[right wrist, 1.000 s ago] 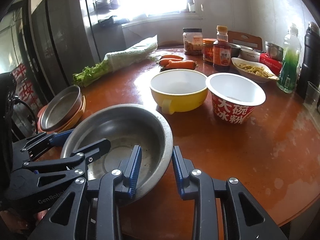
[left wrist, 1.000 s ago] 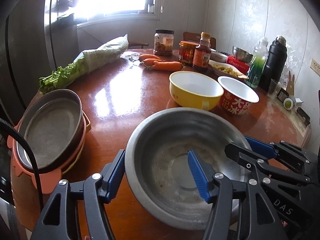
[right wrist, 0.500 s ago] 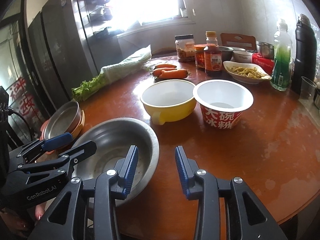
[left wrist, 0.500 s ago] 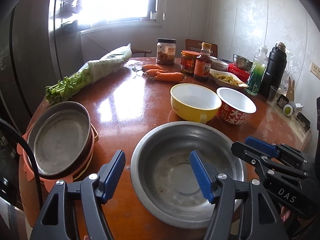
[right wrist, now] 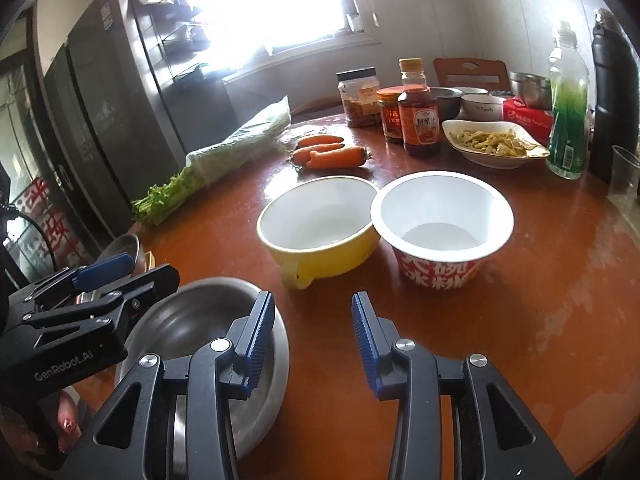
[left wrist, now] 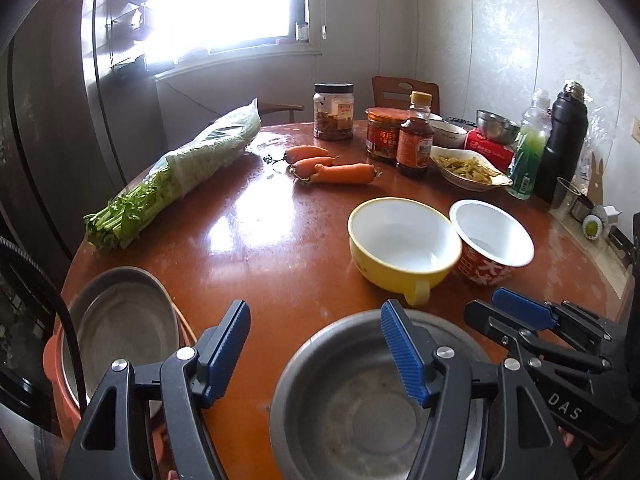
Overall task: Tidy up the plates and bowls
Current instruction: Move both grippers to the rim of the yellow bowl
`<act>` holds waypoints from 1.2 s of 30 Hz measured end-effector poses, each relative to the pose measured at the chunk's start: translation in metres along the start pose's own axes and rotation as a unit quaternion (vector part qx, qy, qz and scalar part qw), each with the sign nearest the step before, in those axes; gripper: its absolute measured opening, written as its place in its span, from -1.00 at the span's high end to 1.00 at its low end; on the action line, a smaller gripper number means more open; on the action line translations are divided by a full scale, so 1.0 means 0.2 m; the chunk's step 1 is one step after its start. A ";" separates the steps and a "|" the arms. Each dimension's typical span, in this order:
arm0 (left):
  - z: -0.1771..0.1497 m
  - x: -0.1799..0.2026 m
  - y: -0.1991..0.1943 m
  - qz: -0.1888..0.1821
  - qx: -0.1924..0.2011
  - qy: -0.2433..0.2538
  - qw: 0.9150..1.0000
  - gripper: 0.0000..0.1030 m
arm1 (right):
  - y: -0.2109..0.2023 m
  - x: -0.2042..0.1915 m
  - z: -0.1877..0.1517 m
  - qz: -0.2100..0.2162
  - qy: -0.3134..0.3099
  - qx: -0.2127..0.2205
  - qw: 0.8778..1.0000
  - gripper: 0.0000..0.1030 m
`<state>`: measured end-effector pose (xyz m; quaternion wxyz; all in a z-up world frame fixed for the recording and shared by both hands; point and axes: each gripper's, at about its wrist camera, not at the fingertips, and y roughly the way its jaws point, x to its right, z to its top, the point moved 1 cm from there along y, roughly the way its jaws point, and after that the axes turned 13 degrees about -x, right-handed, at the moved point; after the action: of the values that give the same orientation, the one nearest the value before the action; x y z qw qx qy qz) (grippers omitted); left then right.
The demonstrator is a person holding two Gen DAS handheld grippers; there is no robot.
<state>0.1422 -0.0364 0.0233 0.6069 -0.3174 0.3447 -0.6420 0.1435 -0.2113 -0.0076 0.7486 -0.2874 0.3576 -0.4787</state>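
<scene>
A large steel bowl (left wrist: 360,408) (right wrist: 188,324) rests on the round table near its front edge. My left gripper (left wrist: 316,344) (right wrist: 132,272) hovers open above the bowl's left rim, gripping nothing. My right gripper (right wrist: 314,336) (left wrist: 496,312) hangs by the bowl's right rim. Its jaws are opening, with only bare table between them. A yellow bowl (left wrist: 400,240) (right wrist: 320,232) and a red paper bowl (left wrist: 492,236) (right wrist: 440,224) stand side by side farther in. A steel plate on stacked orange plates (left wrist: 120,328) (right wrist: 128,246) sits at the left edge.
Bagged greens (left wrist: 192,168), carrots (left wrist: 332,170), jars (left wrist: 334,116), a sauce bottle (left wrist: 414,136), a dish of food (left wrist: 468,168), a green bottle (left wrist: 528,152) and a black flask (left wrist: 566,144) crowd the back. A fridge (right wrist: 100,120) stands left. A hand (right wrist: 64,428) holds the left gripper.
Both grippers have drawn back and up from the steel bowl. The right jaws have widened, and the bowl's rim no longer lies between them. The bowl has stayed put.
</scene>
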 end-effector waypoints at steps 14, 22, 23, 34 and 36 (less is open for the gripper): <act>0.16 0.02 0.10 0.010 -0.018 0.007 1.000 -0.31 | 0.13 0.07 0.14 0.005 0.018 -0.023 1.000 0.00; 0.24 0.04 0.18 0.017 -0.031 0.010 0.999 -0.31 | 0.18 0.13 0.22 0.006 0.035 -0.028 0.999 -0.02; 0.25 0.05 0.19 0.017 -0.034 0.011 0.999 -0.31 | 0.19 0.14 0.22 0.008 0.038 -0.027 0.999 -0.04; 0.35 0.08 0.32 0.019 -0.054 0.013 0.998 -0.31 | 0.28 0.22 0.32 0.007 0.051 -0.046 0.998 -0.05; 0.36 0.07 0.33 0.019 -0.055 0.009 0.998 -0.31 | 0.30 0.22 0.33 0.007 0.047 -0.049 0.998 -0.05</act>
<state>0.2379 -0.0572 0.0092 0.5975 -0.3377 0.3907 -0.6134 0.2405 -0.2234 -0.0260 0.7190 -0.2988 0.4173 -0.4686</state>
